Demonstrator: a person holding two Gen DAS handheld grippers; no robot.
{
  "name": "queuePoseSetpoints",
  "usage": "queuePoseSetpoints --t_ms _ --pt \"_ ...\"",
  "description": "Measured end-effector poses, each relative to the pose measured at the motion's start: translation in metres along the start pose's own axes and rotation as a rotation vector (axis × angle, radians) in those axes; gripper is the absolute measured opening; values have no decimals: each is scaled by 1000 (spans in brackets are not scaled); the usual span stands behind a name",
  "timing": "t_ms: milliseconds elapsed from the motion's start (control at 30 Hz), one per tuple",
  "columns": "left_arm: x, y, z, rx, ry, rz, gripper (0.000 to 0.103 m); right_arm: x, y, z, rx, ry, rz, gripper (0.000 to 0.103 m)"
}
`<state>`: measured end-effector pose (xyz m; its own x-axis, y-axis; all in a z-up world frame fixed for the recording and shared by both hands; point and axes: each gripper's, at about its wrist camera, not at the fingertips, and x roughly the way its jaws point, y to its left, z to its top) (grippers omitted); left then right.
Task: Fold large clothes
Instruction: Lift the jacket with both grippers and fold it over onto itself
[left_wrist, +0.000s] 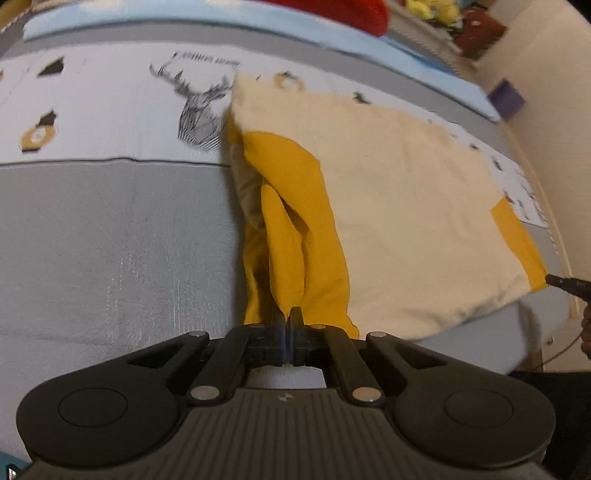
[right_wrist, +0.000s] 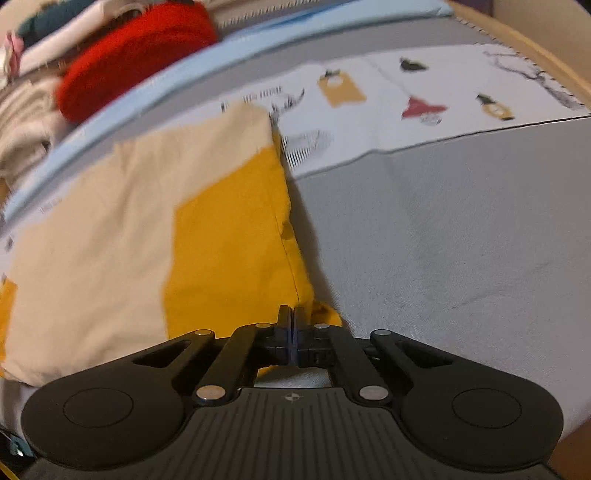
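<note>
Garment: cream-and-mustard top (left_wrist: 399, 206), partly folded, lies on the grey bedspread (left_wrist: 110, 240), deer-print band beyond it.
Step (judged): mid-fold, near edge held at two points.
Left gripper (left_wrist: 288, 317): jaws pinched on mustard sleeve (left_wrist: 295, 229), low over bed.
Right gripper (right_wrist: 293, 317): jaws closed on mustard hem corner (right_wrist: 229, 258), low, level.
Next: lift both together, carry edge across evenly.

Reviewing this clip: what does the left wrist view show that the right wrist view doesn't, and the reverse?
Only the left wrist view shows the left gripper shut on the garment's bunched yellow sleeve, the deer print, and yellow plush toys. Only the right wrist view shows the right gripper shut on the garment's yellow edge, plus a red triangular print. Both show the cream and yellow garment on the grey bedcover and a red item behind.
</note>
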<state>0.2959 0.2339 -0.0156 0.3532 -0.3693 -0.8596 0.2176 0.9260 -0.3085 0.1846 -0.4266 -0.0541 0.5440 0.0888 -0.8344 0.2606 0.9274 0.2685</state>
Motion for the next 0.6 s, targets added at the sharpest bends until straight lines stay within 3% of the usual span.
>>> queuePoseSetpoints --t_ms 100,200,267,333,400,467,533,600 --pt "-2 0 -13 29 50 17 2 -16 8 -17 -18 8 -22 0" --pt "14 5 -19 86 107 124 7 -5 8 -36 -32 71 -75 0" --pt "9 5 -16 110 65 152 7 3 11 -41 -85 67 -188 0" --pt "0 3 -12 96 3 100 7 -3 13 -36 -123 -18 -240 4" --pt "1 -10 -9 120 -13 31 11 -9 14 -32 -94 -73 -160 4" --pt "12 -20 -10 166 32 -4 23 -6 17 -32 -91 -80 -85 4" --pt "37 -27 -14 236 114 34 33 7 24 -33 -120 -56 -62 4" --pt "63 -27 -23 294 221 135 33 28 29 -36 -162 16 -77 4"
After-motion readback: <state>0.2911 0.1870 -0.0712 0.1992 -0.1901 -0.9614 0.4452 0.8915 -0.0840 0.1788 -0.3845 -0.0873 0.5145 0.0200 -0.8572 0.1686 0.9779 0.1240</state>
